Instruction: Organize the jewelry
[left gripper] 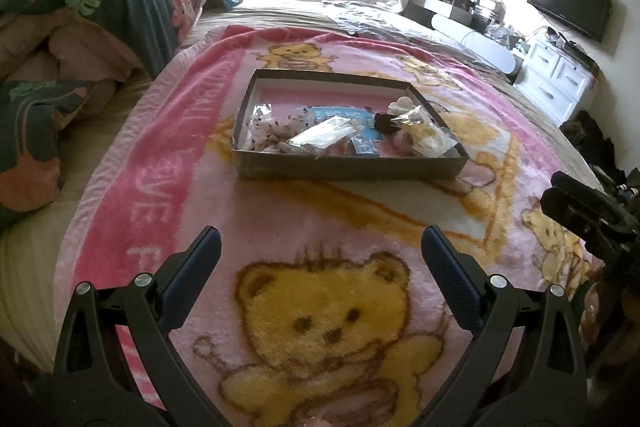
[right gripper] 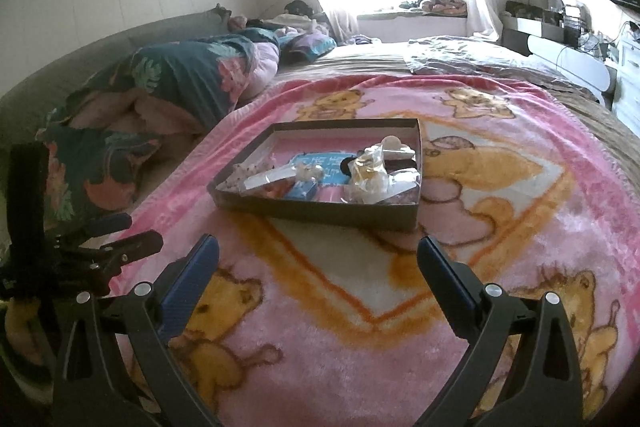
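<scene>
Jewelry [left gripper: 340, 133] lay loose in the shallow box [left gripper: 352, 169], out of reach.

Your left gripper [left gripper: 321, 255] and right gripper [right gripper: 318, 259] gaped wide, empty, above the pink blanket [right gripper: 500, 227]. Those crinkly packets looked light and slippery; you'd best pinch an edge, gently.

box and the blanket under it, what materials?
Box: looks like matte grey-brown cardboard, with thin straight walls and sharp folded corners. Blanket: plush synthetic fleece by the look, its fuzzy pile catching a slight sheen, with bears printed on it.
</scene>
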The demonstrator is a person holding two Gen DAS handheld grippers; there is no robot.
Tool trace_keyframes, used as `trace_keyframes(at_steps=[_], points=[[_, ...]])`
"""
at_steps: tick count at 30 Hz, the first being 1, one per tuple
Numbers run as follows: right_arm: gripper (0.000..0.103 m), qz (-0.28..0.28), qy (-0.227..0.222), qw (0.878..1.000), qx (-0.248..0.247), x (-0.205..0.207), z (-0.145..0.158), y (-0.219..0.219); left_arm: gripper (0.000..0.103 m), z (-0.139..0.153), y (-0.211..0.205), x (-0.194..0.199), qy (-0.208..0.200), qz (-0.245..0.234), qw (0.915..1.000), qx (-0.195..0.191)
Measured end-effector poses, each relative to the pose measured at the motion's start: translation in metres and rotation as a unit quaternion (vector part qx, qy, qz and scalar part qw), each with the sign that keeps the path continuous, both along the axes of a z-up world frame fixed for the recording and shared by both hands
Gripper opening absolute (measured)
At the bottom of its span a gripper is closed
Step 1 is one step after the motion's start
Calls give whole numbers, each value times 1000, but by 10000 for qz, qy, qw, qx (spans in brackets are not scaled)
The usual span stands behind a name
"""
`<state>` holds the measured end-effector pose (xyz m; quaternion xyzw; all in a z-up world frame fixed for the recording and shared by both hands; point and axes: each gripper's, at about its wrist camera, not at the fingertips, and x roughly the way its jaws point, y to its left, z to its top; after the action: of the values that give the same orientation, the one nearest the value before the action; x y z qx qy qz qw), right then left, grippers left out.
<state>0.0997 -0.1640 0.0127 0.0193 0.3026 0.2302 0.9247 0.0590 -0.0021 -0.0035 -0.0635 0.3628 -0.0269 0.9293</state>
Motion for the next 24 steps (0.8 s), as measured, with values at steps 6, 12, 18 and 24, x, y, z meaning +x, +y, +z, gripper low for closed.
trace_keyframes(at_steps=[6, 12, 18, 24], points=[[99, 17, 3, 10000, 1, -3, 1, 0, 94, 1, -1, -1, -9, 1, 10000, -16], [99, -18, 20, 10000, 0, -6, 2, 0, 94, 3, 1, -1, 44, -2, 10000, -32], [99, -27, 27, 10000, 17, -6, 2, -1, 94, 3, 0, -1, 35, 2, 10000, 0], [99, -42, 14, 10000, 26, -5, 2, -4, 94, 4, 0, -1, 33, 5, 10000, 24]])
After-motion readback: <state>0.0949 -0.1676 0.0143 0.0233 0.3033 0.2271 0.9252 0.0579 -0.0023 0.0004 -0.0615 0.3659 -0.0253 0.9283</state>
